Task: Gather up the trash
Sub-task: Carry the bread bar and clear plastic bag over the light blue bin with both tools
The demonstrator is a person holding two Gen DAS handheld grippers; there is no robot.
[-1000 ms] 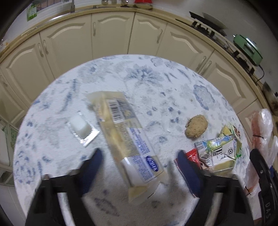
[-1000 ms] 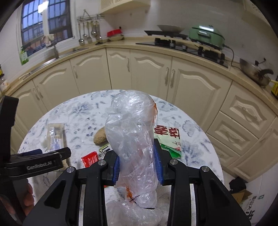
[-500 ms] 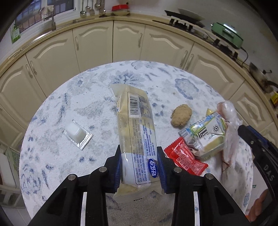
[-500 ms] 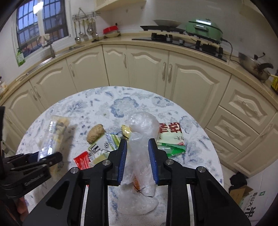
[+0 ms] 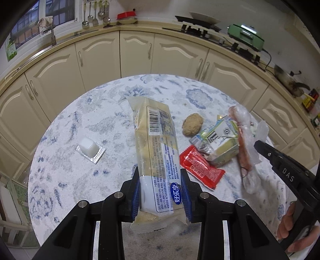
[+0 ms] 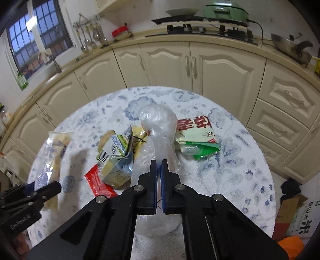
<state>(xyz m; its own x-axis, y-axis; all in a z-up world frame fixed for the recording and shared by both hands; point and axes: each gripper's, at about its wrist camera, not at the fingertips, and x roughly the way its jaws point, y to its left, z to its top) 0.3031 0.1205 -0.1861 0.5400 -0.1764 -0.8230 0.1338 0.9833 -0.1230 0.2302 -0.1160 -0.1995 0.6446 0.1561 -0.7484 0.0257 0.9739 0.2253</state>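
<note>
My left gripper (image 5: pixel 160 190) is shut on a long clear snack wrapper (image 5: pixel 156 148) with a barcode, held up above the round table (image 5: pixel 100 112). It also shows in the right wrist view (image 6: pixel 52 156). My right gripper (image 6: pixel 159 170) is shut on a clear plastic bag (image 6: pixel 160 128), seen from the side in the left wrist view (image 5: pixel 245 144). On the table lie a crushed drink carton (image 6: pixel 116 158), a red sachet (image 5: pixel 200 166), a brown lump (image 5: pixel 192 124), a small white cup on foil (image 5: pixel 90 148) and a green-and-red packet (image 6: pixel 197 140).
Cream kitchen cabinets (image 5: pixel 138 54) curve behind the table. A stove and a green pot (image 6: pixel 224 10) sit on the counter. Cardboard boxes (image 6: pixel 296 212) stand on the floor at the right. A hand (image 5: pixel 296 226) holds the right gripper.
My left gripper closed on the snack wrapper and lifted it off the table. My right gripper squeezed tighter on the plastic bag, and its jaws now nearly meet.
</note>
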